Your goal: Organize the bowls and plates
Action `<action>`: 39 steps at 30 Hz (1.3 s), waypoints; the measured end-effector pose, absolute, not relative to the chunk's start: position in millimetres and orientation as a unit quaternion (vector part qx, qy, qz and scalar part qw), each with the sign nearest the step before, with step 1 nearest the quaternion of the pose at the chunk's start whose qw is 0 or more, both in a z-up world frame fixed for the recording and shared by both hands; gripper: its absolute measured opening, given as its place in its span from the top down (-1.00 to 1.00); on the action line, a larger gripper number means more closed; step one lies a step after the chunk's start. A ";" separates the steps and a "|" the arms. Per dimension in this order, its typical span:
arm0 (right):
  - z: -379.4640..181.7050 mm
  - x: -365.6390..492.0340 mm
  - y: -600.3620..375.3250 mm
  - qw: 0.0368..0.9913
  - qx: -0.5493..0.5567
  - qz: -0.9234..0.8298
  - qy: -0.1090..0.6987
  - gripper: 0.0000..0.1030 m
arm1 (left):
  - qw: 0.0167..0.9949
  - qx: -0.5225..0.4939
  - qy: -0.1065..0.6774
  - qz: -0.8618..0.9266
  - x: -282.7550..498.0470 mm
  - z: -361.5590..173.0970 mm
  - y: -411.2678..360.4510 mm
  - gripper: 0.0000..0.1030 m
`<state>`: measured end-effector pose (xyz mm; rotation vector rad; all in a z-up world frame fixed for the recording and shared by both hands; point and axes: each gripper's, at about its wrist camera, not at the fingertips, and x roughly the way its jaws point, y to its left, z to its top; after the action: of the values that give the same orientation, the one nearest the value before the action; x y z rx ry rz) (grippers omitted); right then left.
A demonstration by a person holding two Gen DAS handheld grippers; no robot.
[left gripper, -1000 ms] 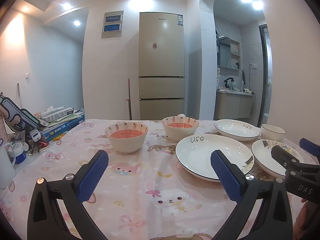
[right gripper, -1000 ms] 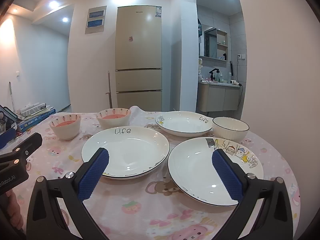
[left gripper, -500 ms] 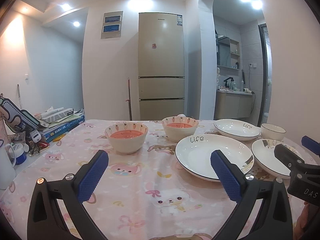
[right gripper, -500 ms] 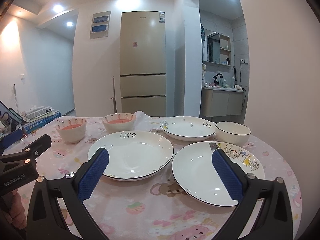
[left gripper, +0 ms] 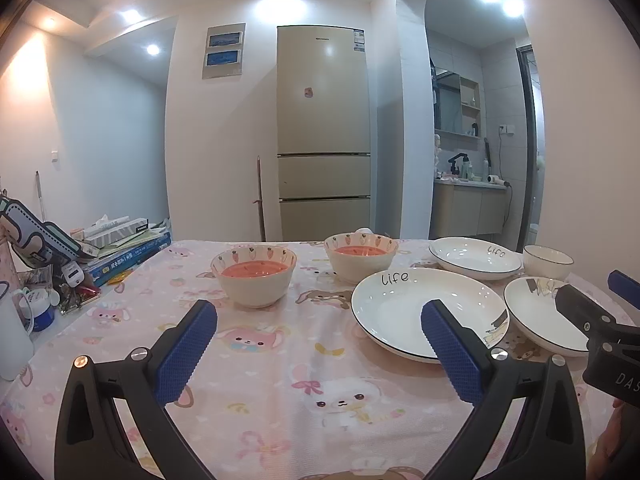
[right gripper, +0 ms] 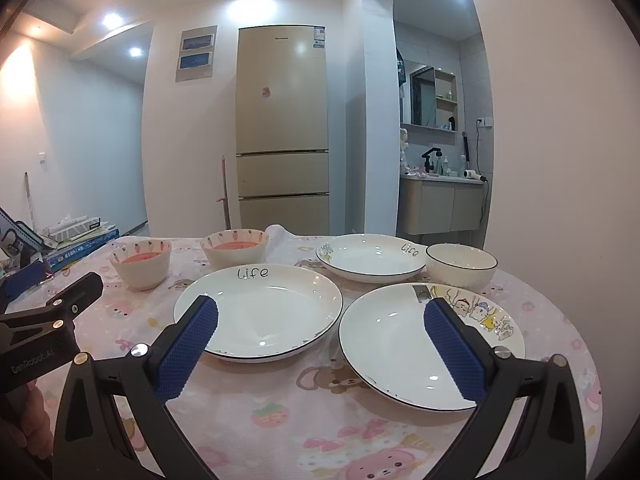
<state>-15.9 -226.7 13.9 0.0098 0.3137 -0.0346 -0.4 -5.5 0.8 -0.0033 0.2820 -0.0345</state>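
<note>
Above the tablecloth [left gripper: 280, 360], both grippers' jaws gape wide, empty

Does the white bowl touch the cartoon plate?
Cannot tell. In the right wrist view the white bowl stands right behind the cartoon plate, and their edges meet in the image with no clear gap or contact.

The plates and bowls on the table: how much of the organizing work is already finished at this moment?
Nothing looks done: three plates, two carrot bowls and the white bowl lie separately on the tablecloth, unstacked. Nothing is in hand: left gripper and right gripper are open. All stacking remains.
</note>
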 end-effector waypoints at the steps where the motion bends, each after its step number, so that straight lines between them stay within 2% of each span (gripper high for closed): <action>1: 13.9 -15.6 -227.4 0.987 0.007 -0.017 0.157 -1.00 | 0.990 -0.002 0.140 -0.017 -0.5 0.7 -5.8 -1.00; 39: 8.9 -9.0 -225.3 0.985 -0.004 -0.017 0.170 -1.00 | 0.990 -0.003 0.139 -0.012 0.4 0.1 -6.7 -1.00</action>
<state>-9.0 -225.3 8.9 -0.0089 0.3426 -0.0348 0.4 -6.7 0.1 -0.0055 0.2779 -0.0247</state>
